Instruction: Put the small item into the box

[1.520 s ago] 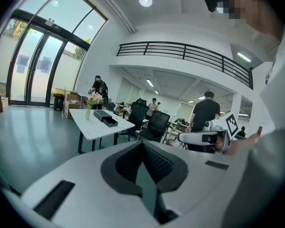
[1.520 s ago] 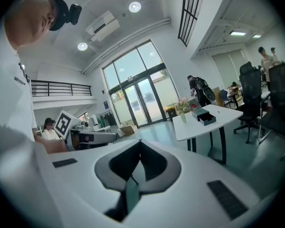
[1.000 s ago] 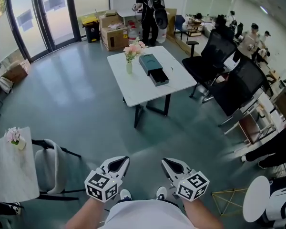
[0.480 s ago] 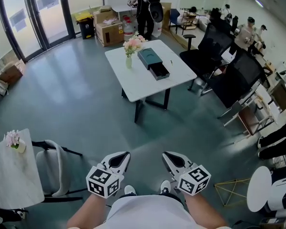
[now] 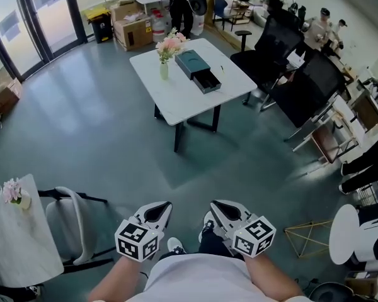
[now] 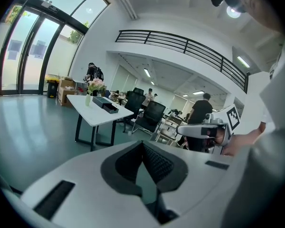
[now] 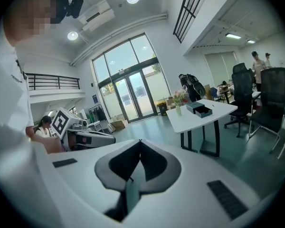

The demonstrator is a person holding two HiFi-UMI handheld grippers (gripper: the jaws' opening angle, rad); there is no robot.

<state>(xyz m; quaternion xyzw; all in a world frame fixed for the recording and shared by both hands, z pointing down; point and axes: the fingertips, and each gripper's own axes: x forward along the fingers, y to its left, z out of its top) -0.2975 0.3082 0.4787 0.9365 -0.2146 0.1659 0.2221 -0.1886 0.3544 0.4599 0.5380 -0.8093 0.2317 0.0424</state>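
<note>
Left gripper (image 5: 165,205) and right gripper (image 5: 215,204), both closed and empty, sit near; open floor (image 5: 101,137) reaches one far table (image 5: 176,109) bearing one box (image 5: 192,63).

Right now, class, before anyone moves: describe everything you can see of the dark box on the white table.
The box is a dark teal-grey, flat rectangular case that looks rigid, with a smooth matte top. It lies flat near the middle of the white table, set at an angle to the table's edges. Its drawer is pulled out towards the viewer; the inside looks dark, and any contents are too small to make out. A vase of pink flowers stands just beside it, apart from it. Only the table touches the box.
</note>
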